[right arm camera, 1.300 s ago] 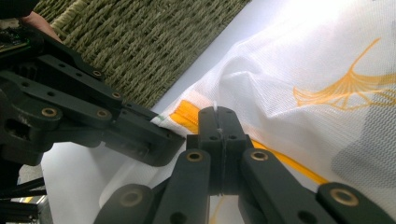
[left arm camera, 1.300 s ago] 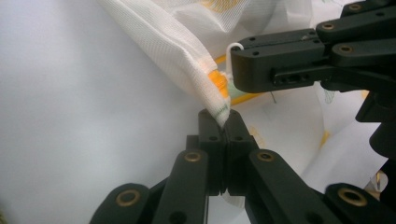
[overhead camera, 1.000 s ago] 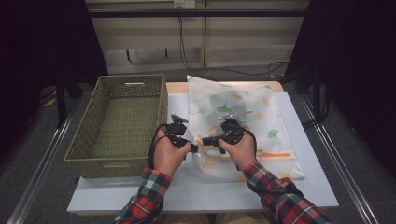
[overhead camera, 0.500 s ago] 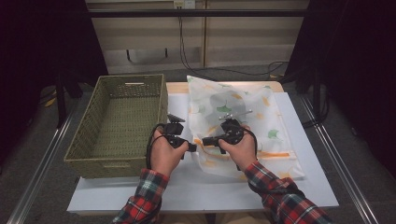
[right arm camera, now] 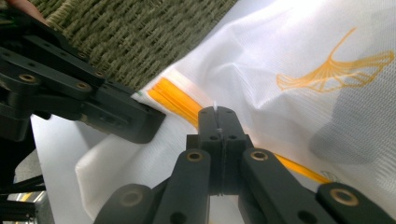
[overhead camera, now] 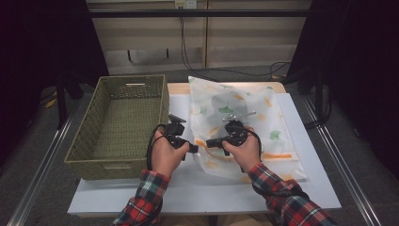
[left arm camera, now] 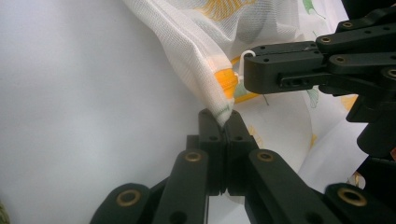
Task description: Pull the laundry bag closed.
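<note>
The left gripper (left arm camera: 223,122) is being held with its jaws pressed together on a corner fold of the white mesh bag (overhead camera: 244,117), which is lying on the table (overhead camera: 301,188) just right of the wicker basket (overhead camera: 117,122). The right gripper (right arm camera: 217,116) is likewise being kept clamped on the bag's edge at the white zipper pull (left arm camera: 246,55), the two grippers nearly tip to tip.

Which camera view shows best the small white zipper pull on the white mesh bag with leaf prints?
The left gripper view: the small white zipper pull sticks out of the right gripper, shut on it. The right gripper view shows a thin white sliver at its jaw tips. In the high view it is too small to tell.
</note>
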The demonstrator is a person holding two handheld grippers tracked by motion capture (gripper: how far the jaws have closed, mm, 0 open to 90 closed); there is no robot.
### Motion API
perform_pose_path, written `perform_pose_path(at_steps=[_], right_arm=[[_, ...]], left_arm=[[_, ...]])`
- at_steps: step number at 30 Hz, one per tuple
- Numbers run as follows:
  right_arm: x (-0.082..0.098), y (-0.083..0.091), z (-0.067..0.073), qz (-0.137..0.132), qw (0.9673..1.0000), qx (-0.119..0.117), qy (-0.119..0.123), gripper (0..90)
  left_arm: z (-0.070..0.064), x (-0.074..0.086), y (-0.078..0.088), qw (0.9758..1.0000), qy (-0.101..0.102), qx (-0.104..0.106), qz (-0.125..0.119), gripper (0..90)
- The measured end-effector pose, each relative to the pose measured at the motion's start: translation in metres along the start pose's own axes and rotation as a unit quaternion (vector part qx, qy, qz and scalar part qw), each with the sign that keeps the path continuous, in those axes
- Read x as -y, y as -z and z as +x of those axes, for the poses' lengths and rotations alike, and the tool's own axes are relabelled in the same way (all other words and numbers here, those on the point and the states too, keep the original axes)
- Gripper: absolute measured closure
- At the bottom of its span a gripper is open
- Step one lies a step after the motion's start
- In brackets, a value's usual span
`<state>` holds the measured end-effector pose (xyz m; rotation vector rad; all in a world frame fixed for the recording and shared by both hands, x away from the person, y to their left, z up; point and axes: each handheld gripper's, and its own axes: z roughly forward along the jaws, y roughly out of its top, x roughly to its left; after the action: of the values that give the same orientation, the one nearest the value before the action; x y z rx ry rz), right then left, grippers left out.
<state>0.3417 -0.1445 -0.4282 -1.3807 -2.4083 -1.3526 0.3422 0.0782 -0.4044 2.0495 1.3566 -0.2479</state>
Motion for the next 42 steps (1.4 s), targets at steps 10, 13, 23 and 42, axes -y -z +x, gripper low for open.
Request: perform_pose_path(at_steps=[10,13,23,42], right_arm=[[0.003,-0.001,-0.002,0.002,1.0,0.005,0.0,90.0],[0.003,-0.001,-0.002,0.003,0.9999,0.012,0.001,90.0],[0.007,0.005,-0.008,0.0,0.9998,0.018,-0.002,90.0],[0.011,0.009,-0.01,0.0,0.9994,0.035,-0.002,90.0]], left_arm=[[0.002,0.001,-0.001,1.0,0.001,-0.002,0.006,88.9],[0.003,0.001,0.0,1.0,0.004,-0.002,0.006,89.0],[0.003,0.0,0.002,1.0,0.001,-0.008,0.006,89.0],[0.003,0.0,0.005,1.0,0.004,-0.003,0.009,89.0]])
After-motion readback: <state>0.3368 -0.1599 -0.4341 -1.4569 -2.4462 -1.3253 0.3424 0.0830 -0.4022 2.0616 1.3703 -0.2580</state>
